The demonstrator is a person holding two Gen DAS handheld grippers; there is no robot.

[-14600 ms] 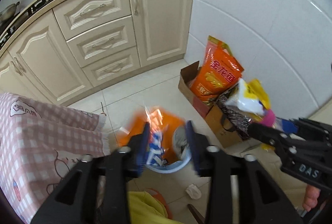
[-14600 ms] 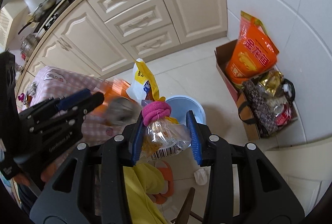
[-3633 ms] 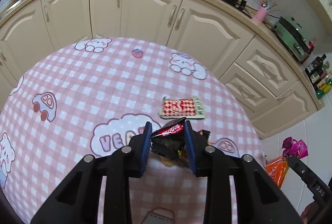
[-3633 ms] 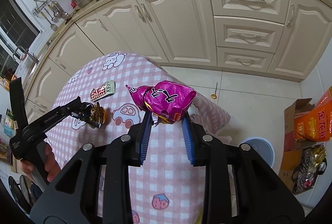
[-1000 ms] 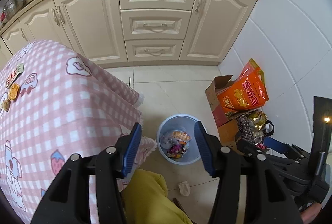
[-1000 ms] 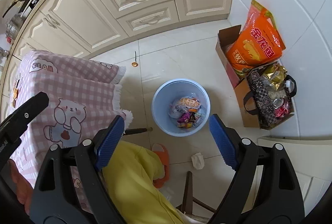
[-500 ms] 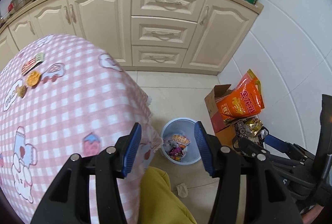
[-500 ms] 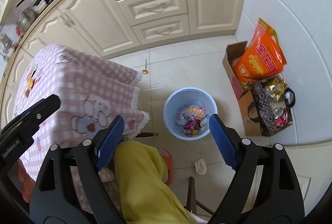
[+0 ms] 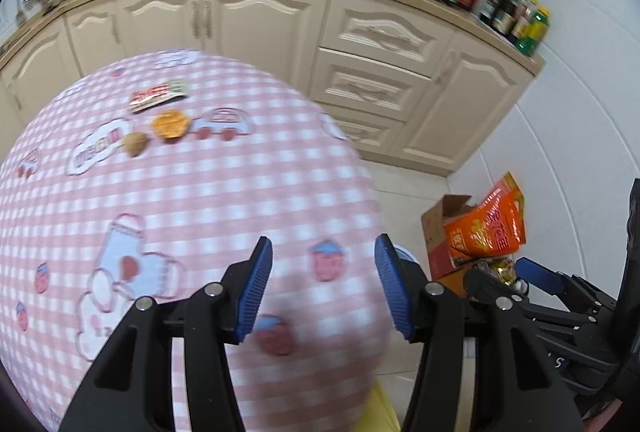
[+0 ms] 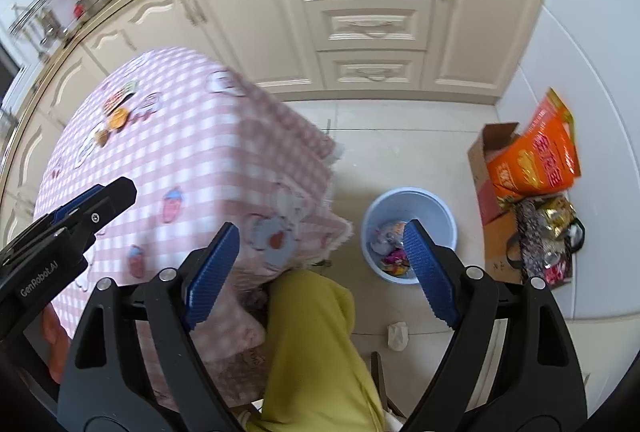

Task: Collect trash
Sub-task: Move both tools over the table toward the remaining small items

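The left gripper [image 9: 323, 288] hangs over the pink checked tablecloth [image 9: 192, 199] with its blue-padded jaws spread apart and nothing between them; only blurred cloth pattern shows in the gap. The remaining trash lies well away from those jaws, in the upper left of the left wrist view: a red-and-white wrapper [image 9: 159, 96] farthest up, an orange round wrapper [image 9: 171, 124] just below and to its right, and a small tan piece [image 9: 135, 143] beside that, lower left. All three rest flat on the cloth, close together but apart from one another.

The right gripper [image 10: 320, 268] also stands with jaws spread wide and empty. Between its pads the view shows the hanging corner of the tablecloth and a yellow trouser leg [image 10: 316, 344] of the person. The light blue bin [image 10: 408, 199] stands on the tiled floor at centre right, its rim partly behind the right-hand pad; crumpled wrappers [image 10: 390, 244] lie inside it. A white scrap [image 10: 397, 336] lies on the floor below the bin, outside it. In this view the same table trash appears small and blurred at upper left, far from the jaws.

At far right, a cardboard box [image 10: 486, 167] holds an orange bag [image 10: 540, 151], with a dark patterned bag [image 10: 540, 244] just below.
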